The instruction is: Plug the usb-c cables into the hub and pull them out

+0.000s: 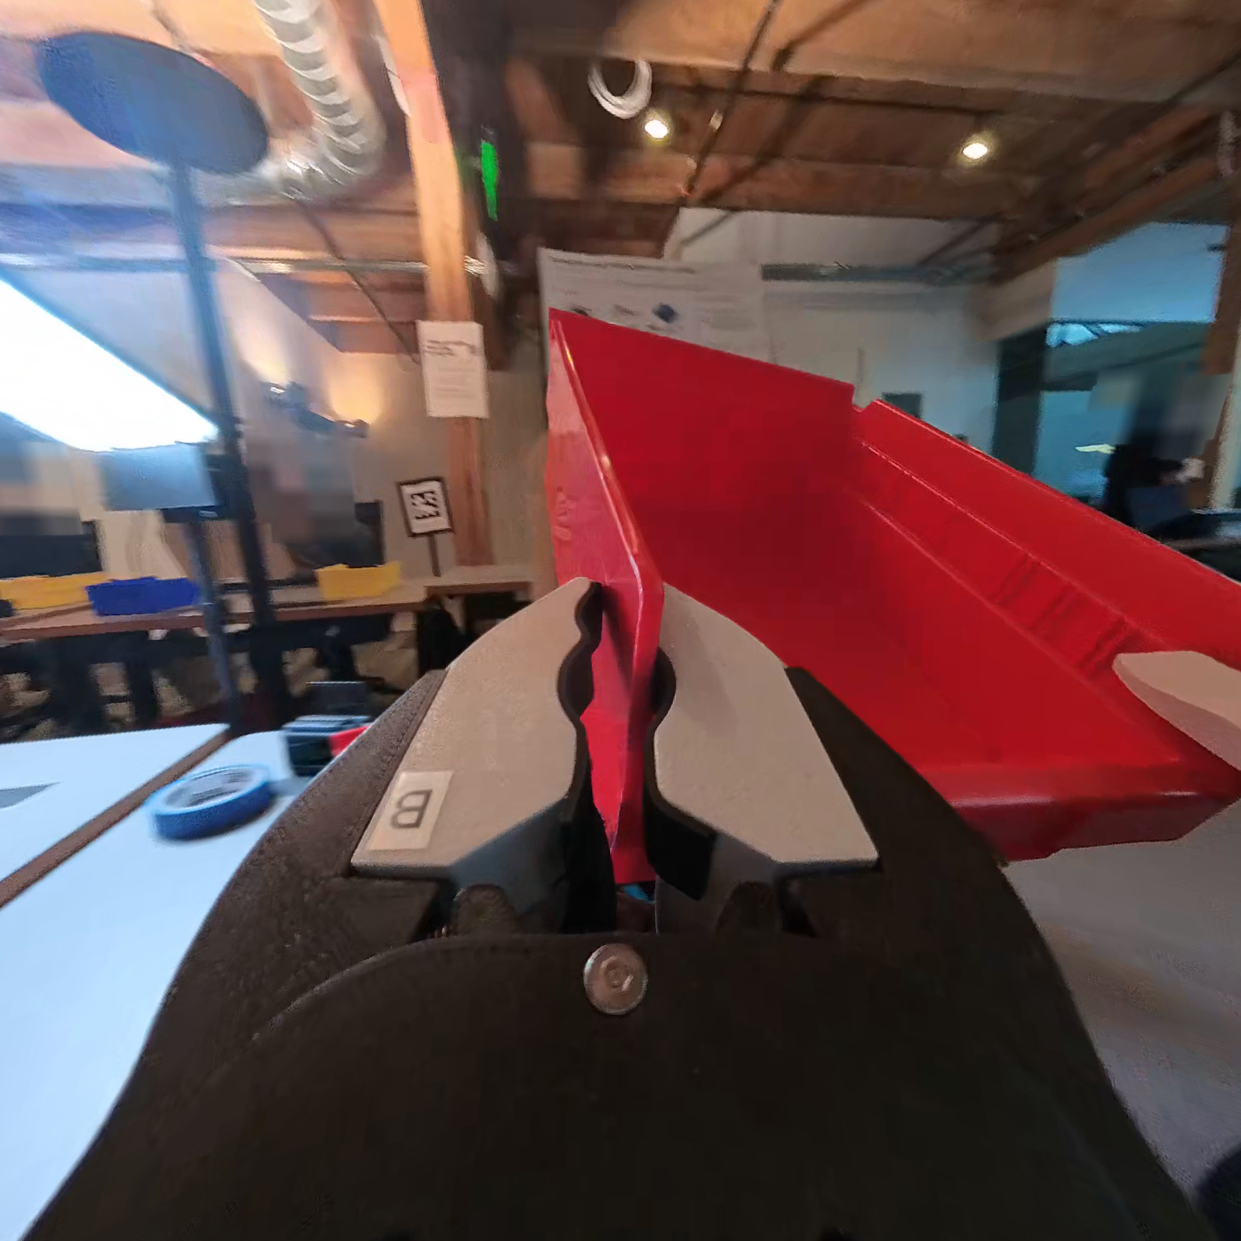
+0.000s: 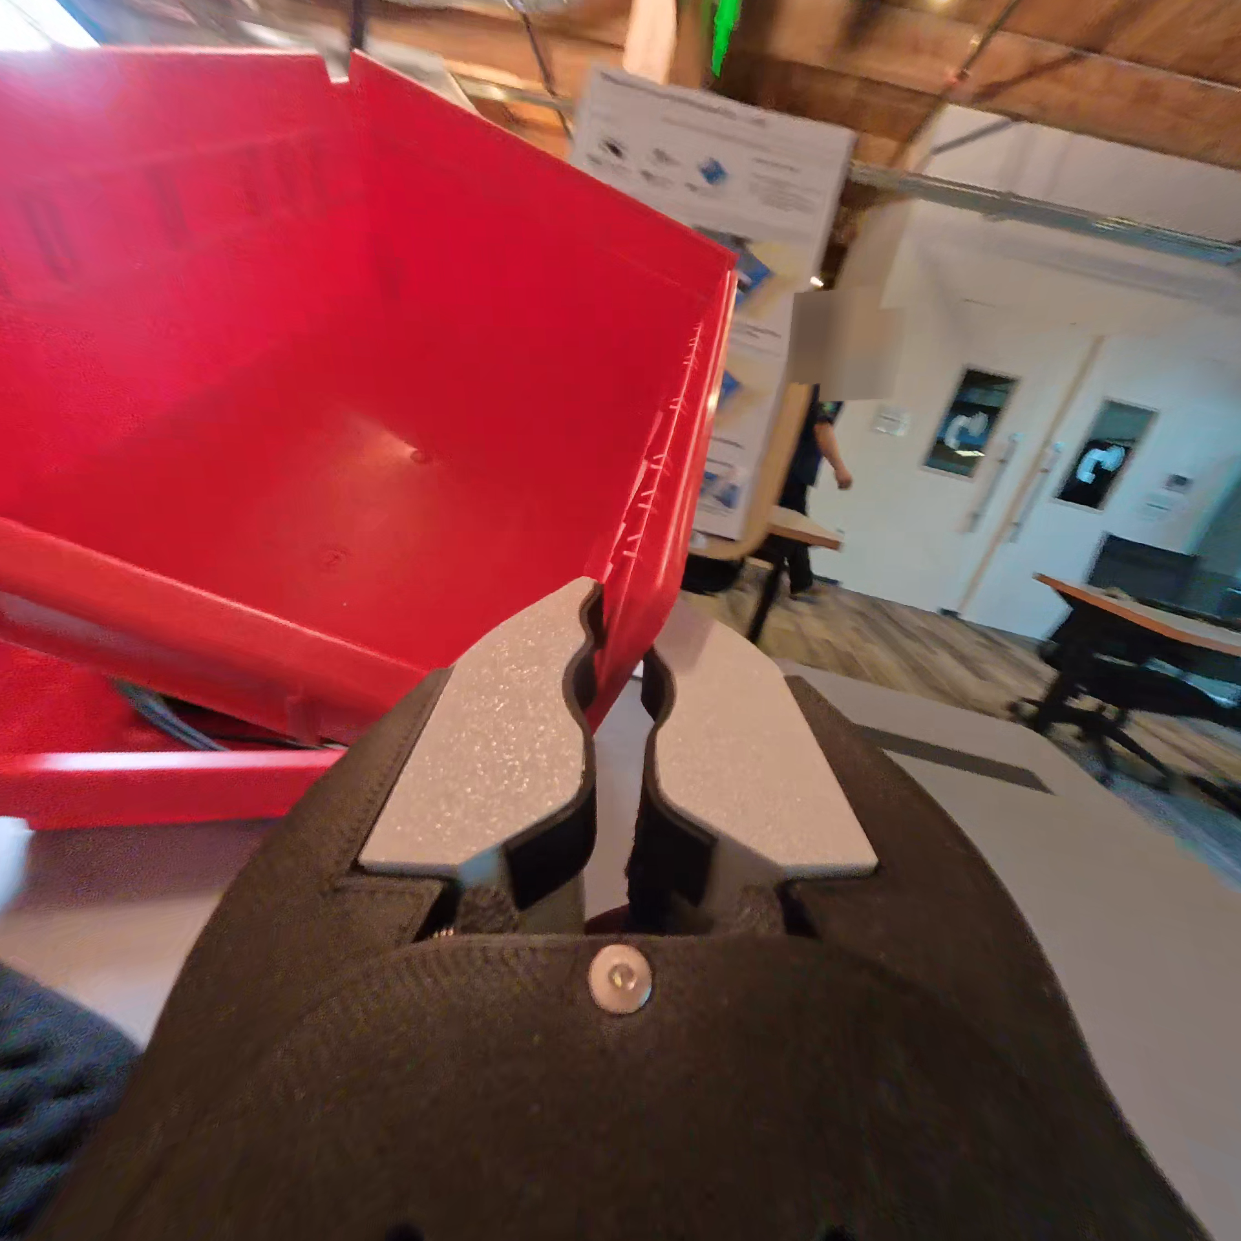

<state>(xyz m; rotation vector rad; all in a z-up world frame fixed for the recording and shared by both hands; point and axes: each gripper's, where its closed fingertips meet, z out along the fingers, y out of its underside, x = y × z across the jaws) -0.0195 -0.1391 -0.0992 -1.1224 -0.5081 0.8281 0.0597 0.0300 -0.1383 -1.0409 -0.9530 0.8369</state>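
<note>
A red plastic bin (image 1: pixel 873 537) is held tipped up, its open inside facing me. It looks empty. My left gripper (image 1: pixel 628 604) is shut on the bin's left wall. My right gripper (image 2: pixel 631 618) is shut on the right wall of the bin (image 2: pixel 336 336), and one of its fingers (image 1: pixel 1182 698) shows at the right edge of the left wrist view. A dark cable (image 2: pixel 168 722) shows under the bin's low front lip. No hub is in view.
The white table (image 1: pixel 80 940) carries a roll of blue tape (image 1: pixel 211 799) and a black box (image 1: pixel 322 739) on the left. A black pole stand (image 1: pixel 215 470) rises behind. A dark knitted cloth (image 2: pixel 47 1074) lies at bottom left. A person (image 2: pixel 812 483) walks far off. My right fingertips sit around 20 cm from my left ones.
</note>
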